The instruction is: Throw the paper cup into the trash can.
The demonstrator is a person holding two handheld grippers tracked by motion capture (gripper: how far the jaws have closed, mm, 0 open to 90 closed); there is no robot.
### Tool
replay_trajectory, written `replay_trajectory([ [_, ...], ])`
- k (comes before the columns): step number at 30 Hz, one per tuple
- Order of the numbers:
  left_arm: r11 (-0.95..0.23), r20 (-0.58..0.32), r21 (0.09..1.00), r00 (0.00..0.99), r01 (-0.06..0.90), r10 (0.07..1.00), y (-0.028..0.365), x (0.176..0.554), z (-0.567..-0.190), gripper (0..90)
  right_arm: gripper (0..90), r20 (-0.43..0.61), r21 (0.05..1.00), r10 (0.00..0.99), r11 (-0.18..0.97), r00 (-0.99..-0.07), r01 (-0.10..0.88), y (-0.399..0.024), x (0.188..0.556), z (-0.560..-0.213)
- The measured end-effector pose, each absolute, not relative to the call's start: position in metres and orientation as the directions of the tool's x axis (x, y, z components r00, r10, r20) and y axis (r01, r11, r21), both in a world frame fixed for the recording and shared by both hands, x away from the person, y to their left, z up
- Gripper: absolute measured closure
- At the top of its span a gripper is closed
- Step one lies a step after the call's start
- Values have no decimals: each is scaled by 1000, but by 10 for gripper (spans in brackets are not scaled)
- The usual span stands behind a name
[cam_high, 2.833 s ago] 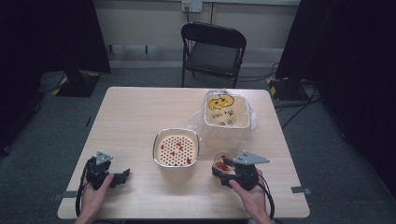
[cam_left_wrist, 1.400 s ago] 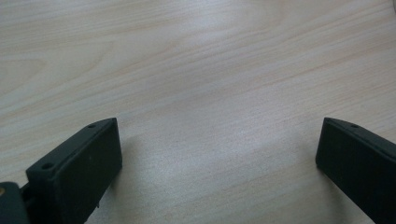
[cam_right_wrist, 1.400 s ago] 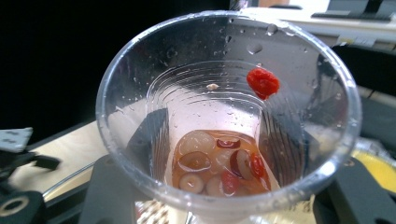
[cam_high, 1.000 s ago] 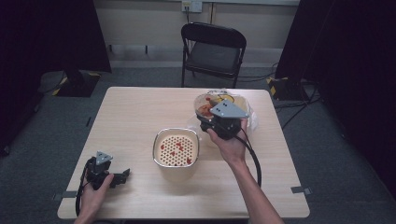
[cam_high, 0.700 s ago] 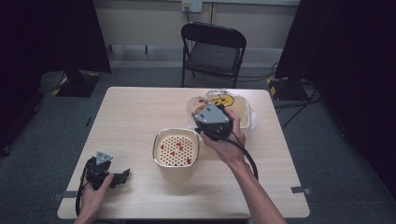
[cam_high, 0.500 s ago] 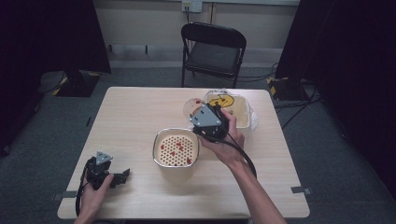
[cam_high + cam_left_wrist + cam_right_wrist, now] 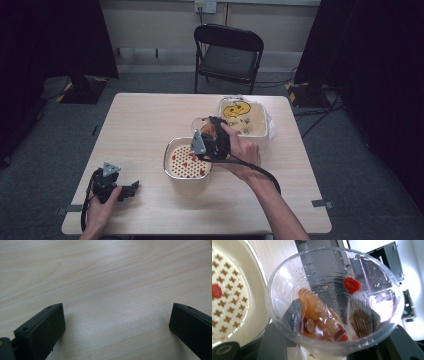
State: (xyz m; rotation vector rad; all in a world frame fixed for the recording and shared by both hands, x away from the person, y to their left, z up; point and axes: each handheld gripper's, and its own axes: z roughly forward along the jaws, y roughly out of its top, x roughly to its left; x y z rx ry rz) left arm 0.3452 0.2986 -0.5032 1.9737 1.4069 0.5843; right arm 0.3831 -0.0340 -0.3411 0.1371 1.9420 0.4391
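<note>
Clear plastic cup point(image 7: 334, 300), holding brownish liquid and red pieces, clamped in right gripper point(image 7: 210, 142) and tipped beside the perforated strainer bowl point(image 7: 187, 161), seemingly for pouring; left gripper point(image 7: 112, 187) parked wide-jawed on table point(image 7: 140, 120), holding nothing.

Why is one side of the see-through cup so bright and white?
In the right gripper view, glare washes out the right side of the clear cup and the background behind it. The left gripper view shows soft shadows beside the jaws on the table. The high view has dark edges.
</note>
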Motion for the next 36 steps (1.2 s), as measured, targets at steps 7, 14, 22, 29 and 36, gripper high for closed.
replay_trajectory([
  [7,-225,-8,716,330,661,944,299,345,-503,0,472,-903,262,197,957,-383,-125,-29,382,-345],
  [14,-225,-8,716,329,661,944,299,345,-503,0,480,-945,123,69,981,-320,-152,-22,379,-352],
  [22,-225,-7,716,329,661,944,299,345,-503,0,487,-960,-10,-51,989,-274,-150,-17,374,-360],
  [29,-224,-8,716,330,661,944,299,345,-503,0,490,-967,-131,-161,979,-200,-155,-15,368,-362],
  [36,-225,-8,716,330,661,944,299,345,-503,0,493,-956,-261,-278,952,-94,-157,-11,363,-364],
])
